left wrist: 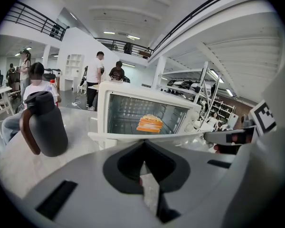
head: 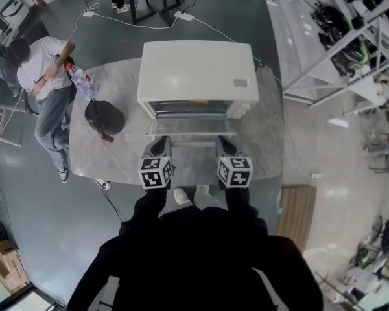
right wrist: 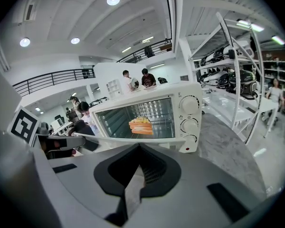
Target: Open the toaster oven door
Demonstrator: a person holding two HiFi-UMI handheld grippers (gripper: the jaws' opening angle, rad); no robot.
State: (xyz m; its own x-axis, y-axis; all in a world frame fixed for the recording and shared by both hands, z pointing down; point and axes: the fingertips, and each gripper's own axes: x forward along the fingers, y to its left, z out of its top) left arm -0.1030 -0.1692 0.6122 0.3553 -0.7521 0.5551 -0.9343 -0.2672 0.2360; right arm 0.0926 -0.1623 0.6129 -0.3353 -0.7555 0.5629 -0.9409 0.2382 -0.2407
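Note:
A white toaster oven [head: 198,70] stands on the grey marble table [head: 266,141]. Its glass door [head: 191,127] is folded down flat toward me. A toasted sandwich [left wrist: 150,123] lies on the rack inside and shows again as the sandwich [right wrist: 141,125]. My left gripper [head: 157,149] sits at the door's front left corner, my right gripper [head: 225,148] at its front right. In the left gripper view the left gripper [left wrist: 144,146] is just below the door edge [left wrist: 114,137], jaws together. The right gripper [right wrist: 137,148] looks the same under the door [right wrist: 109,139].
A dark jug [head: 104,116] and a water bottle [head: 83,83] stand on the table's left part. A person [head: 42,76] sits beside that end. Metal shelving [head: 337,37] runs along the right. Cables [head: 142,24] cross the floor behind the oven.

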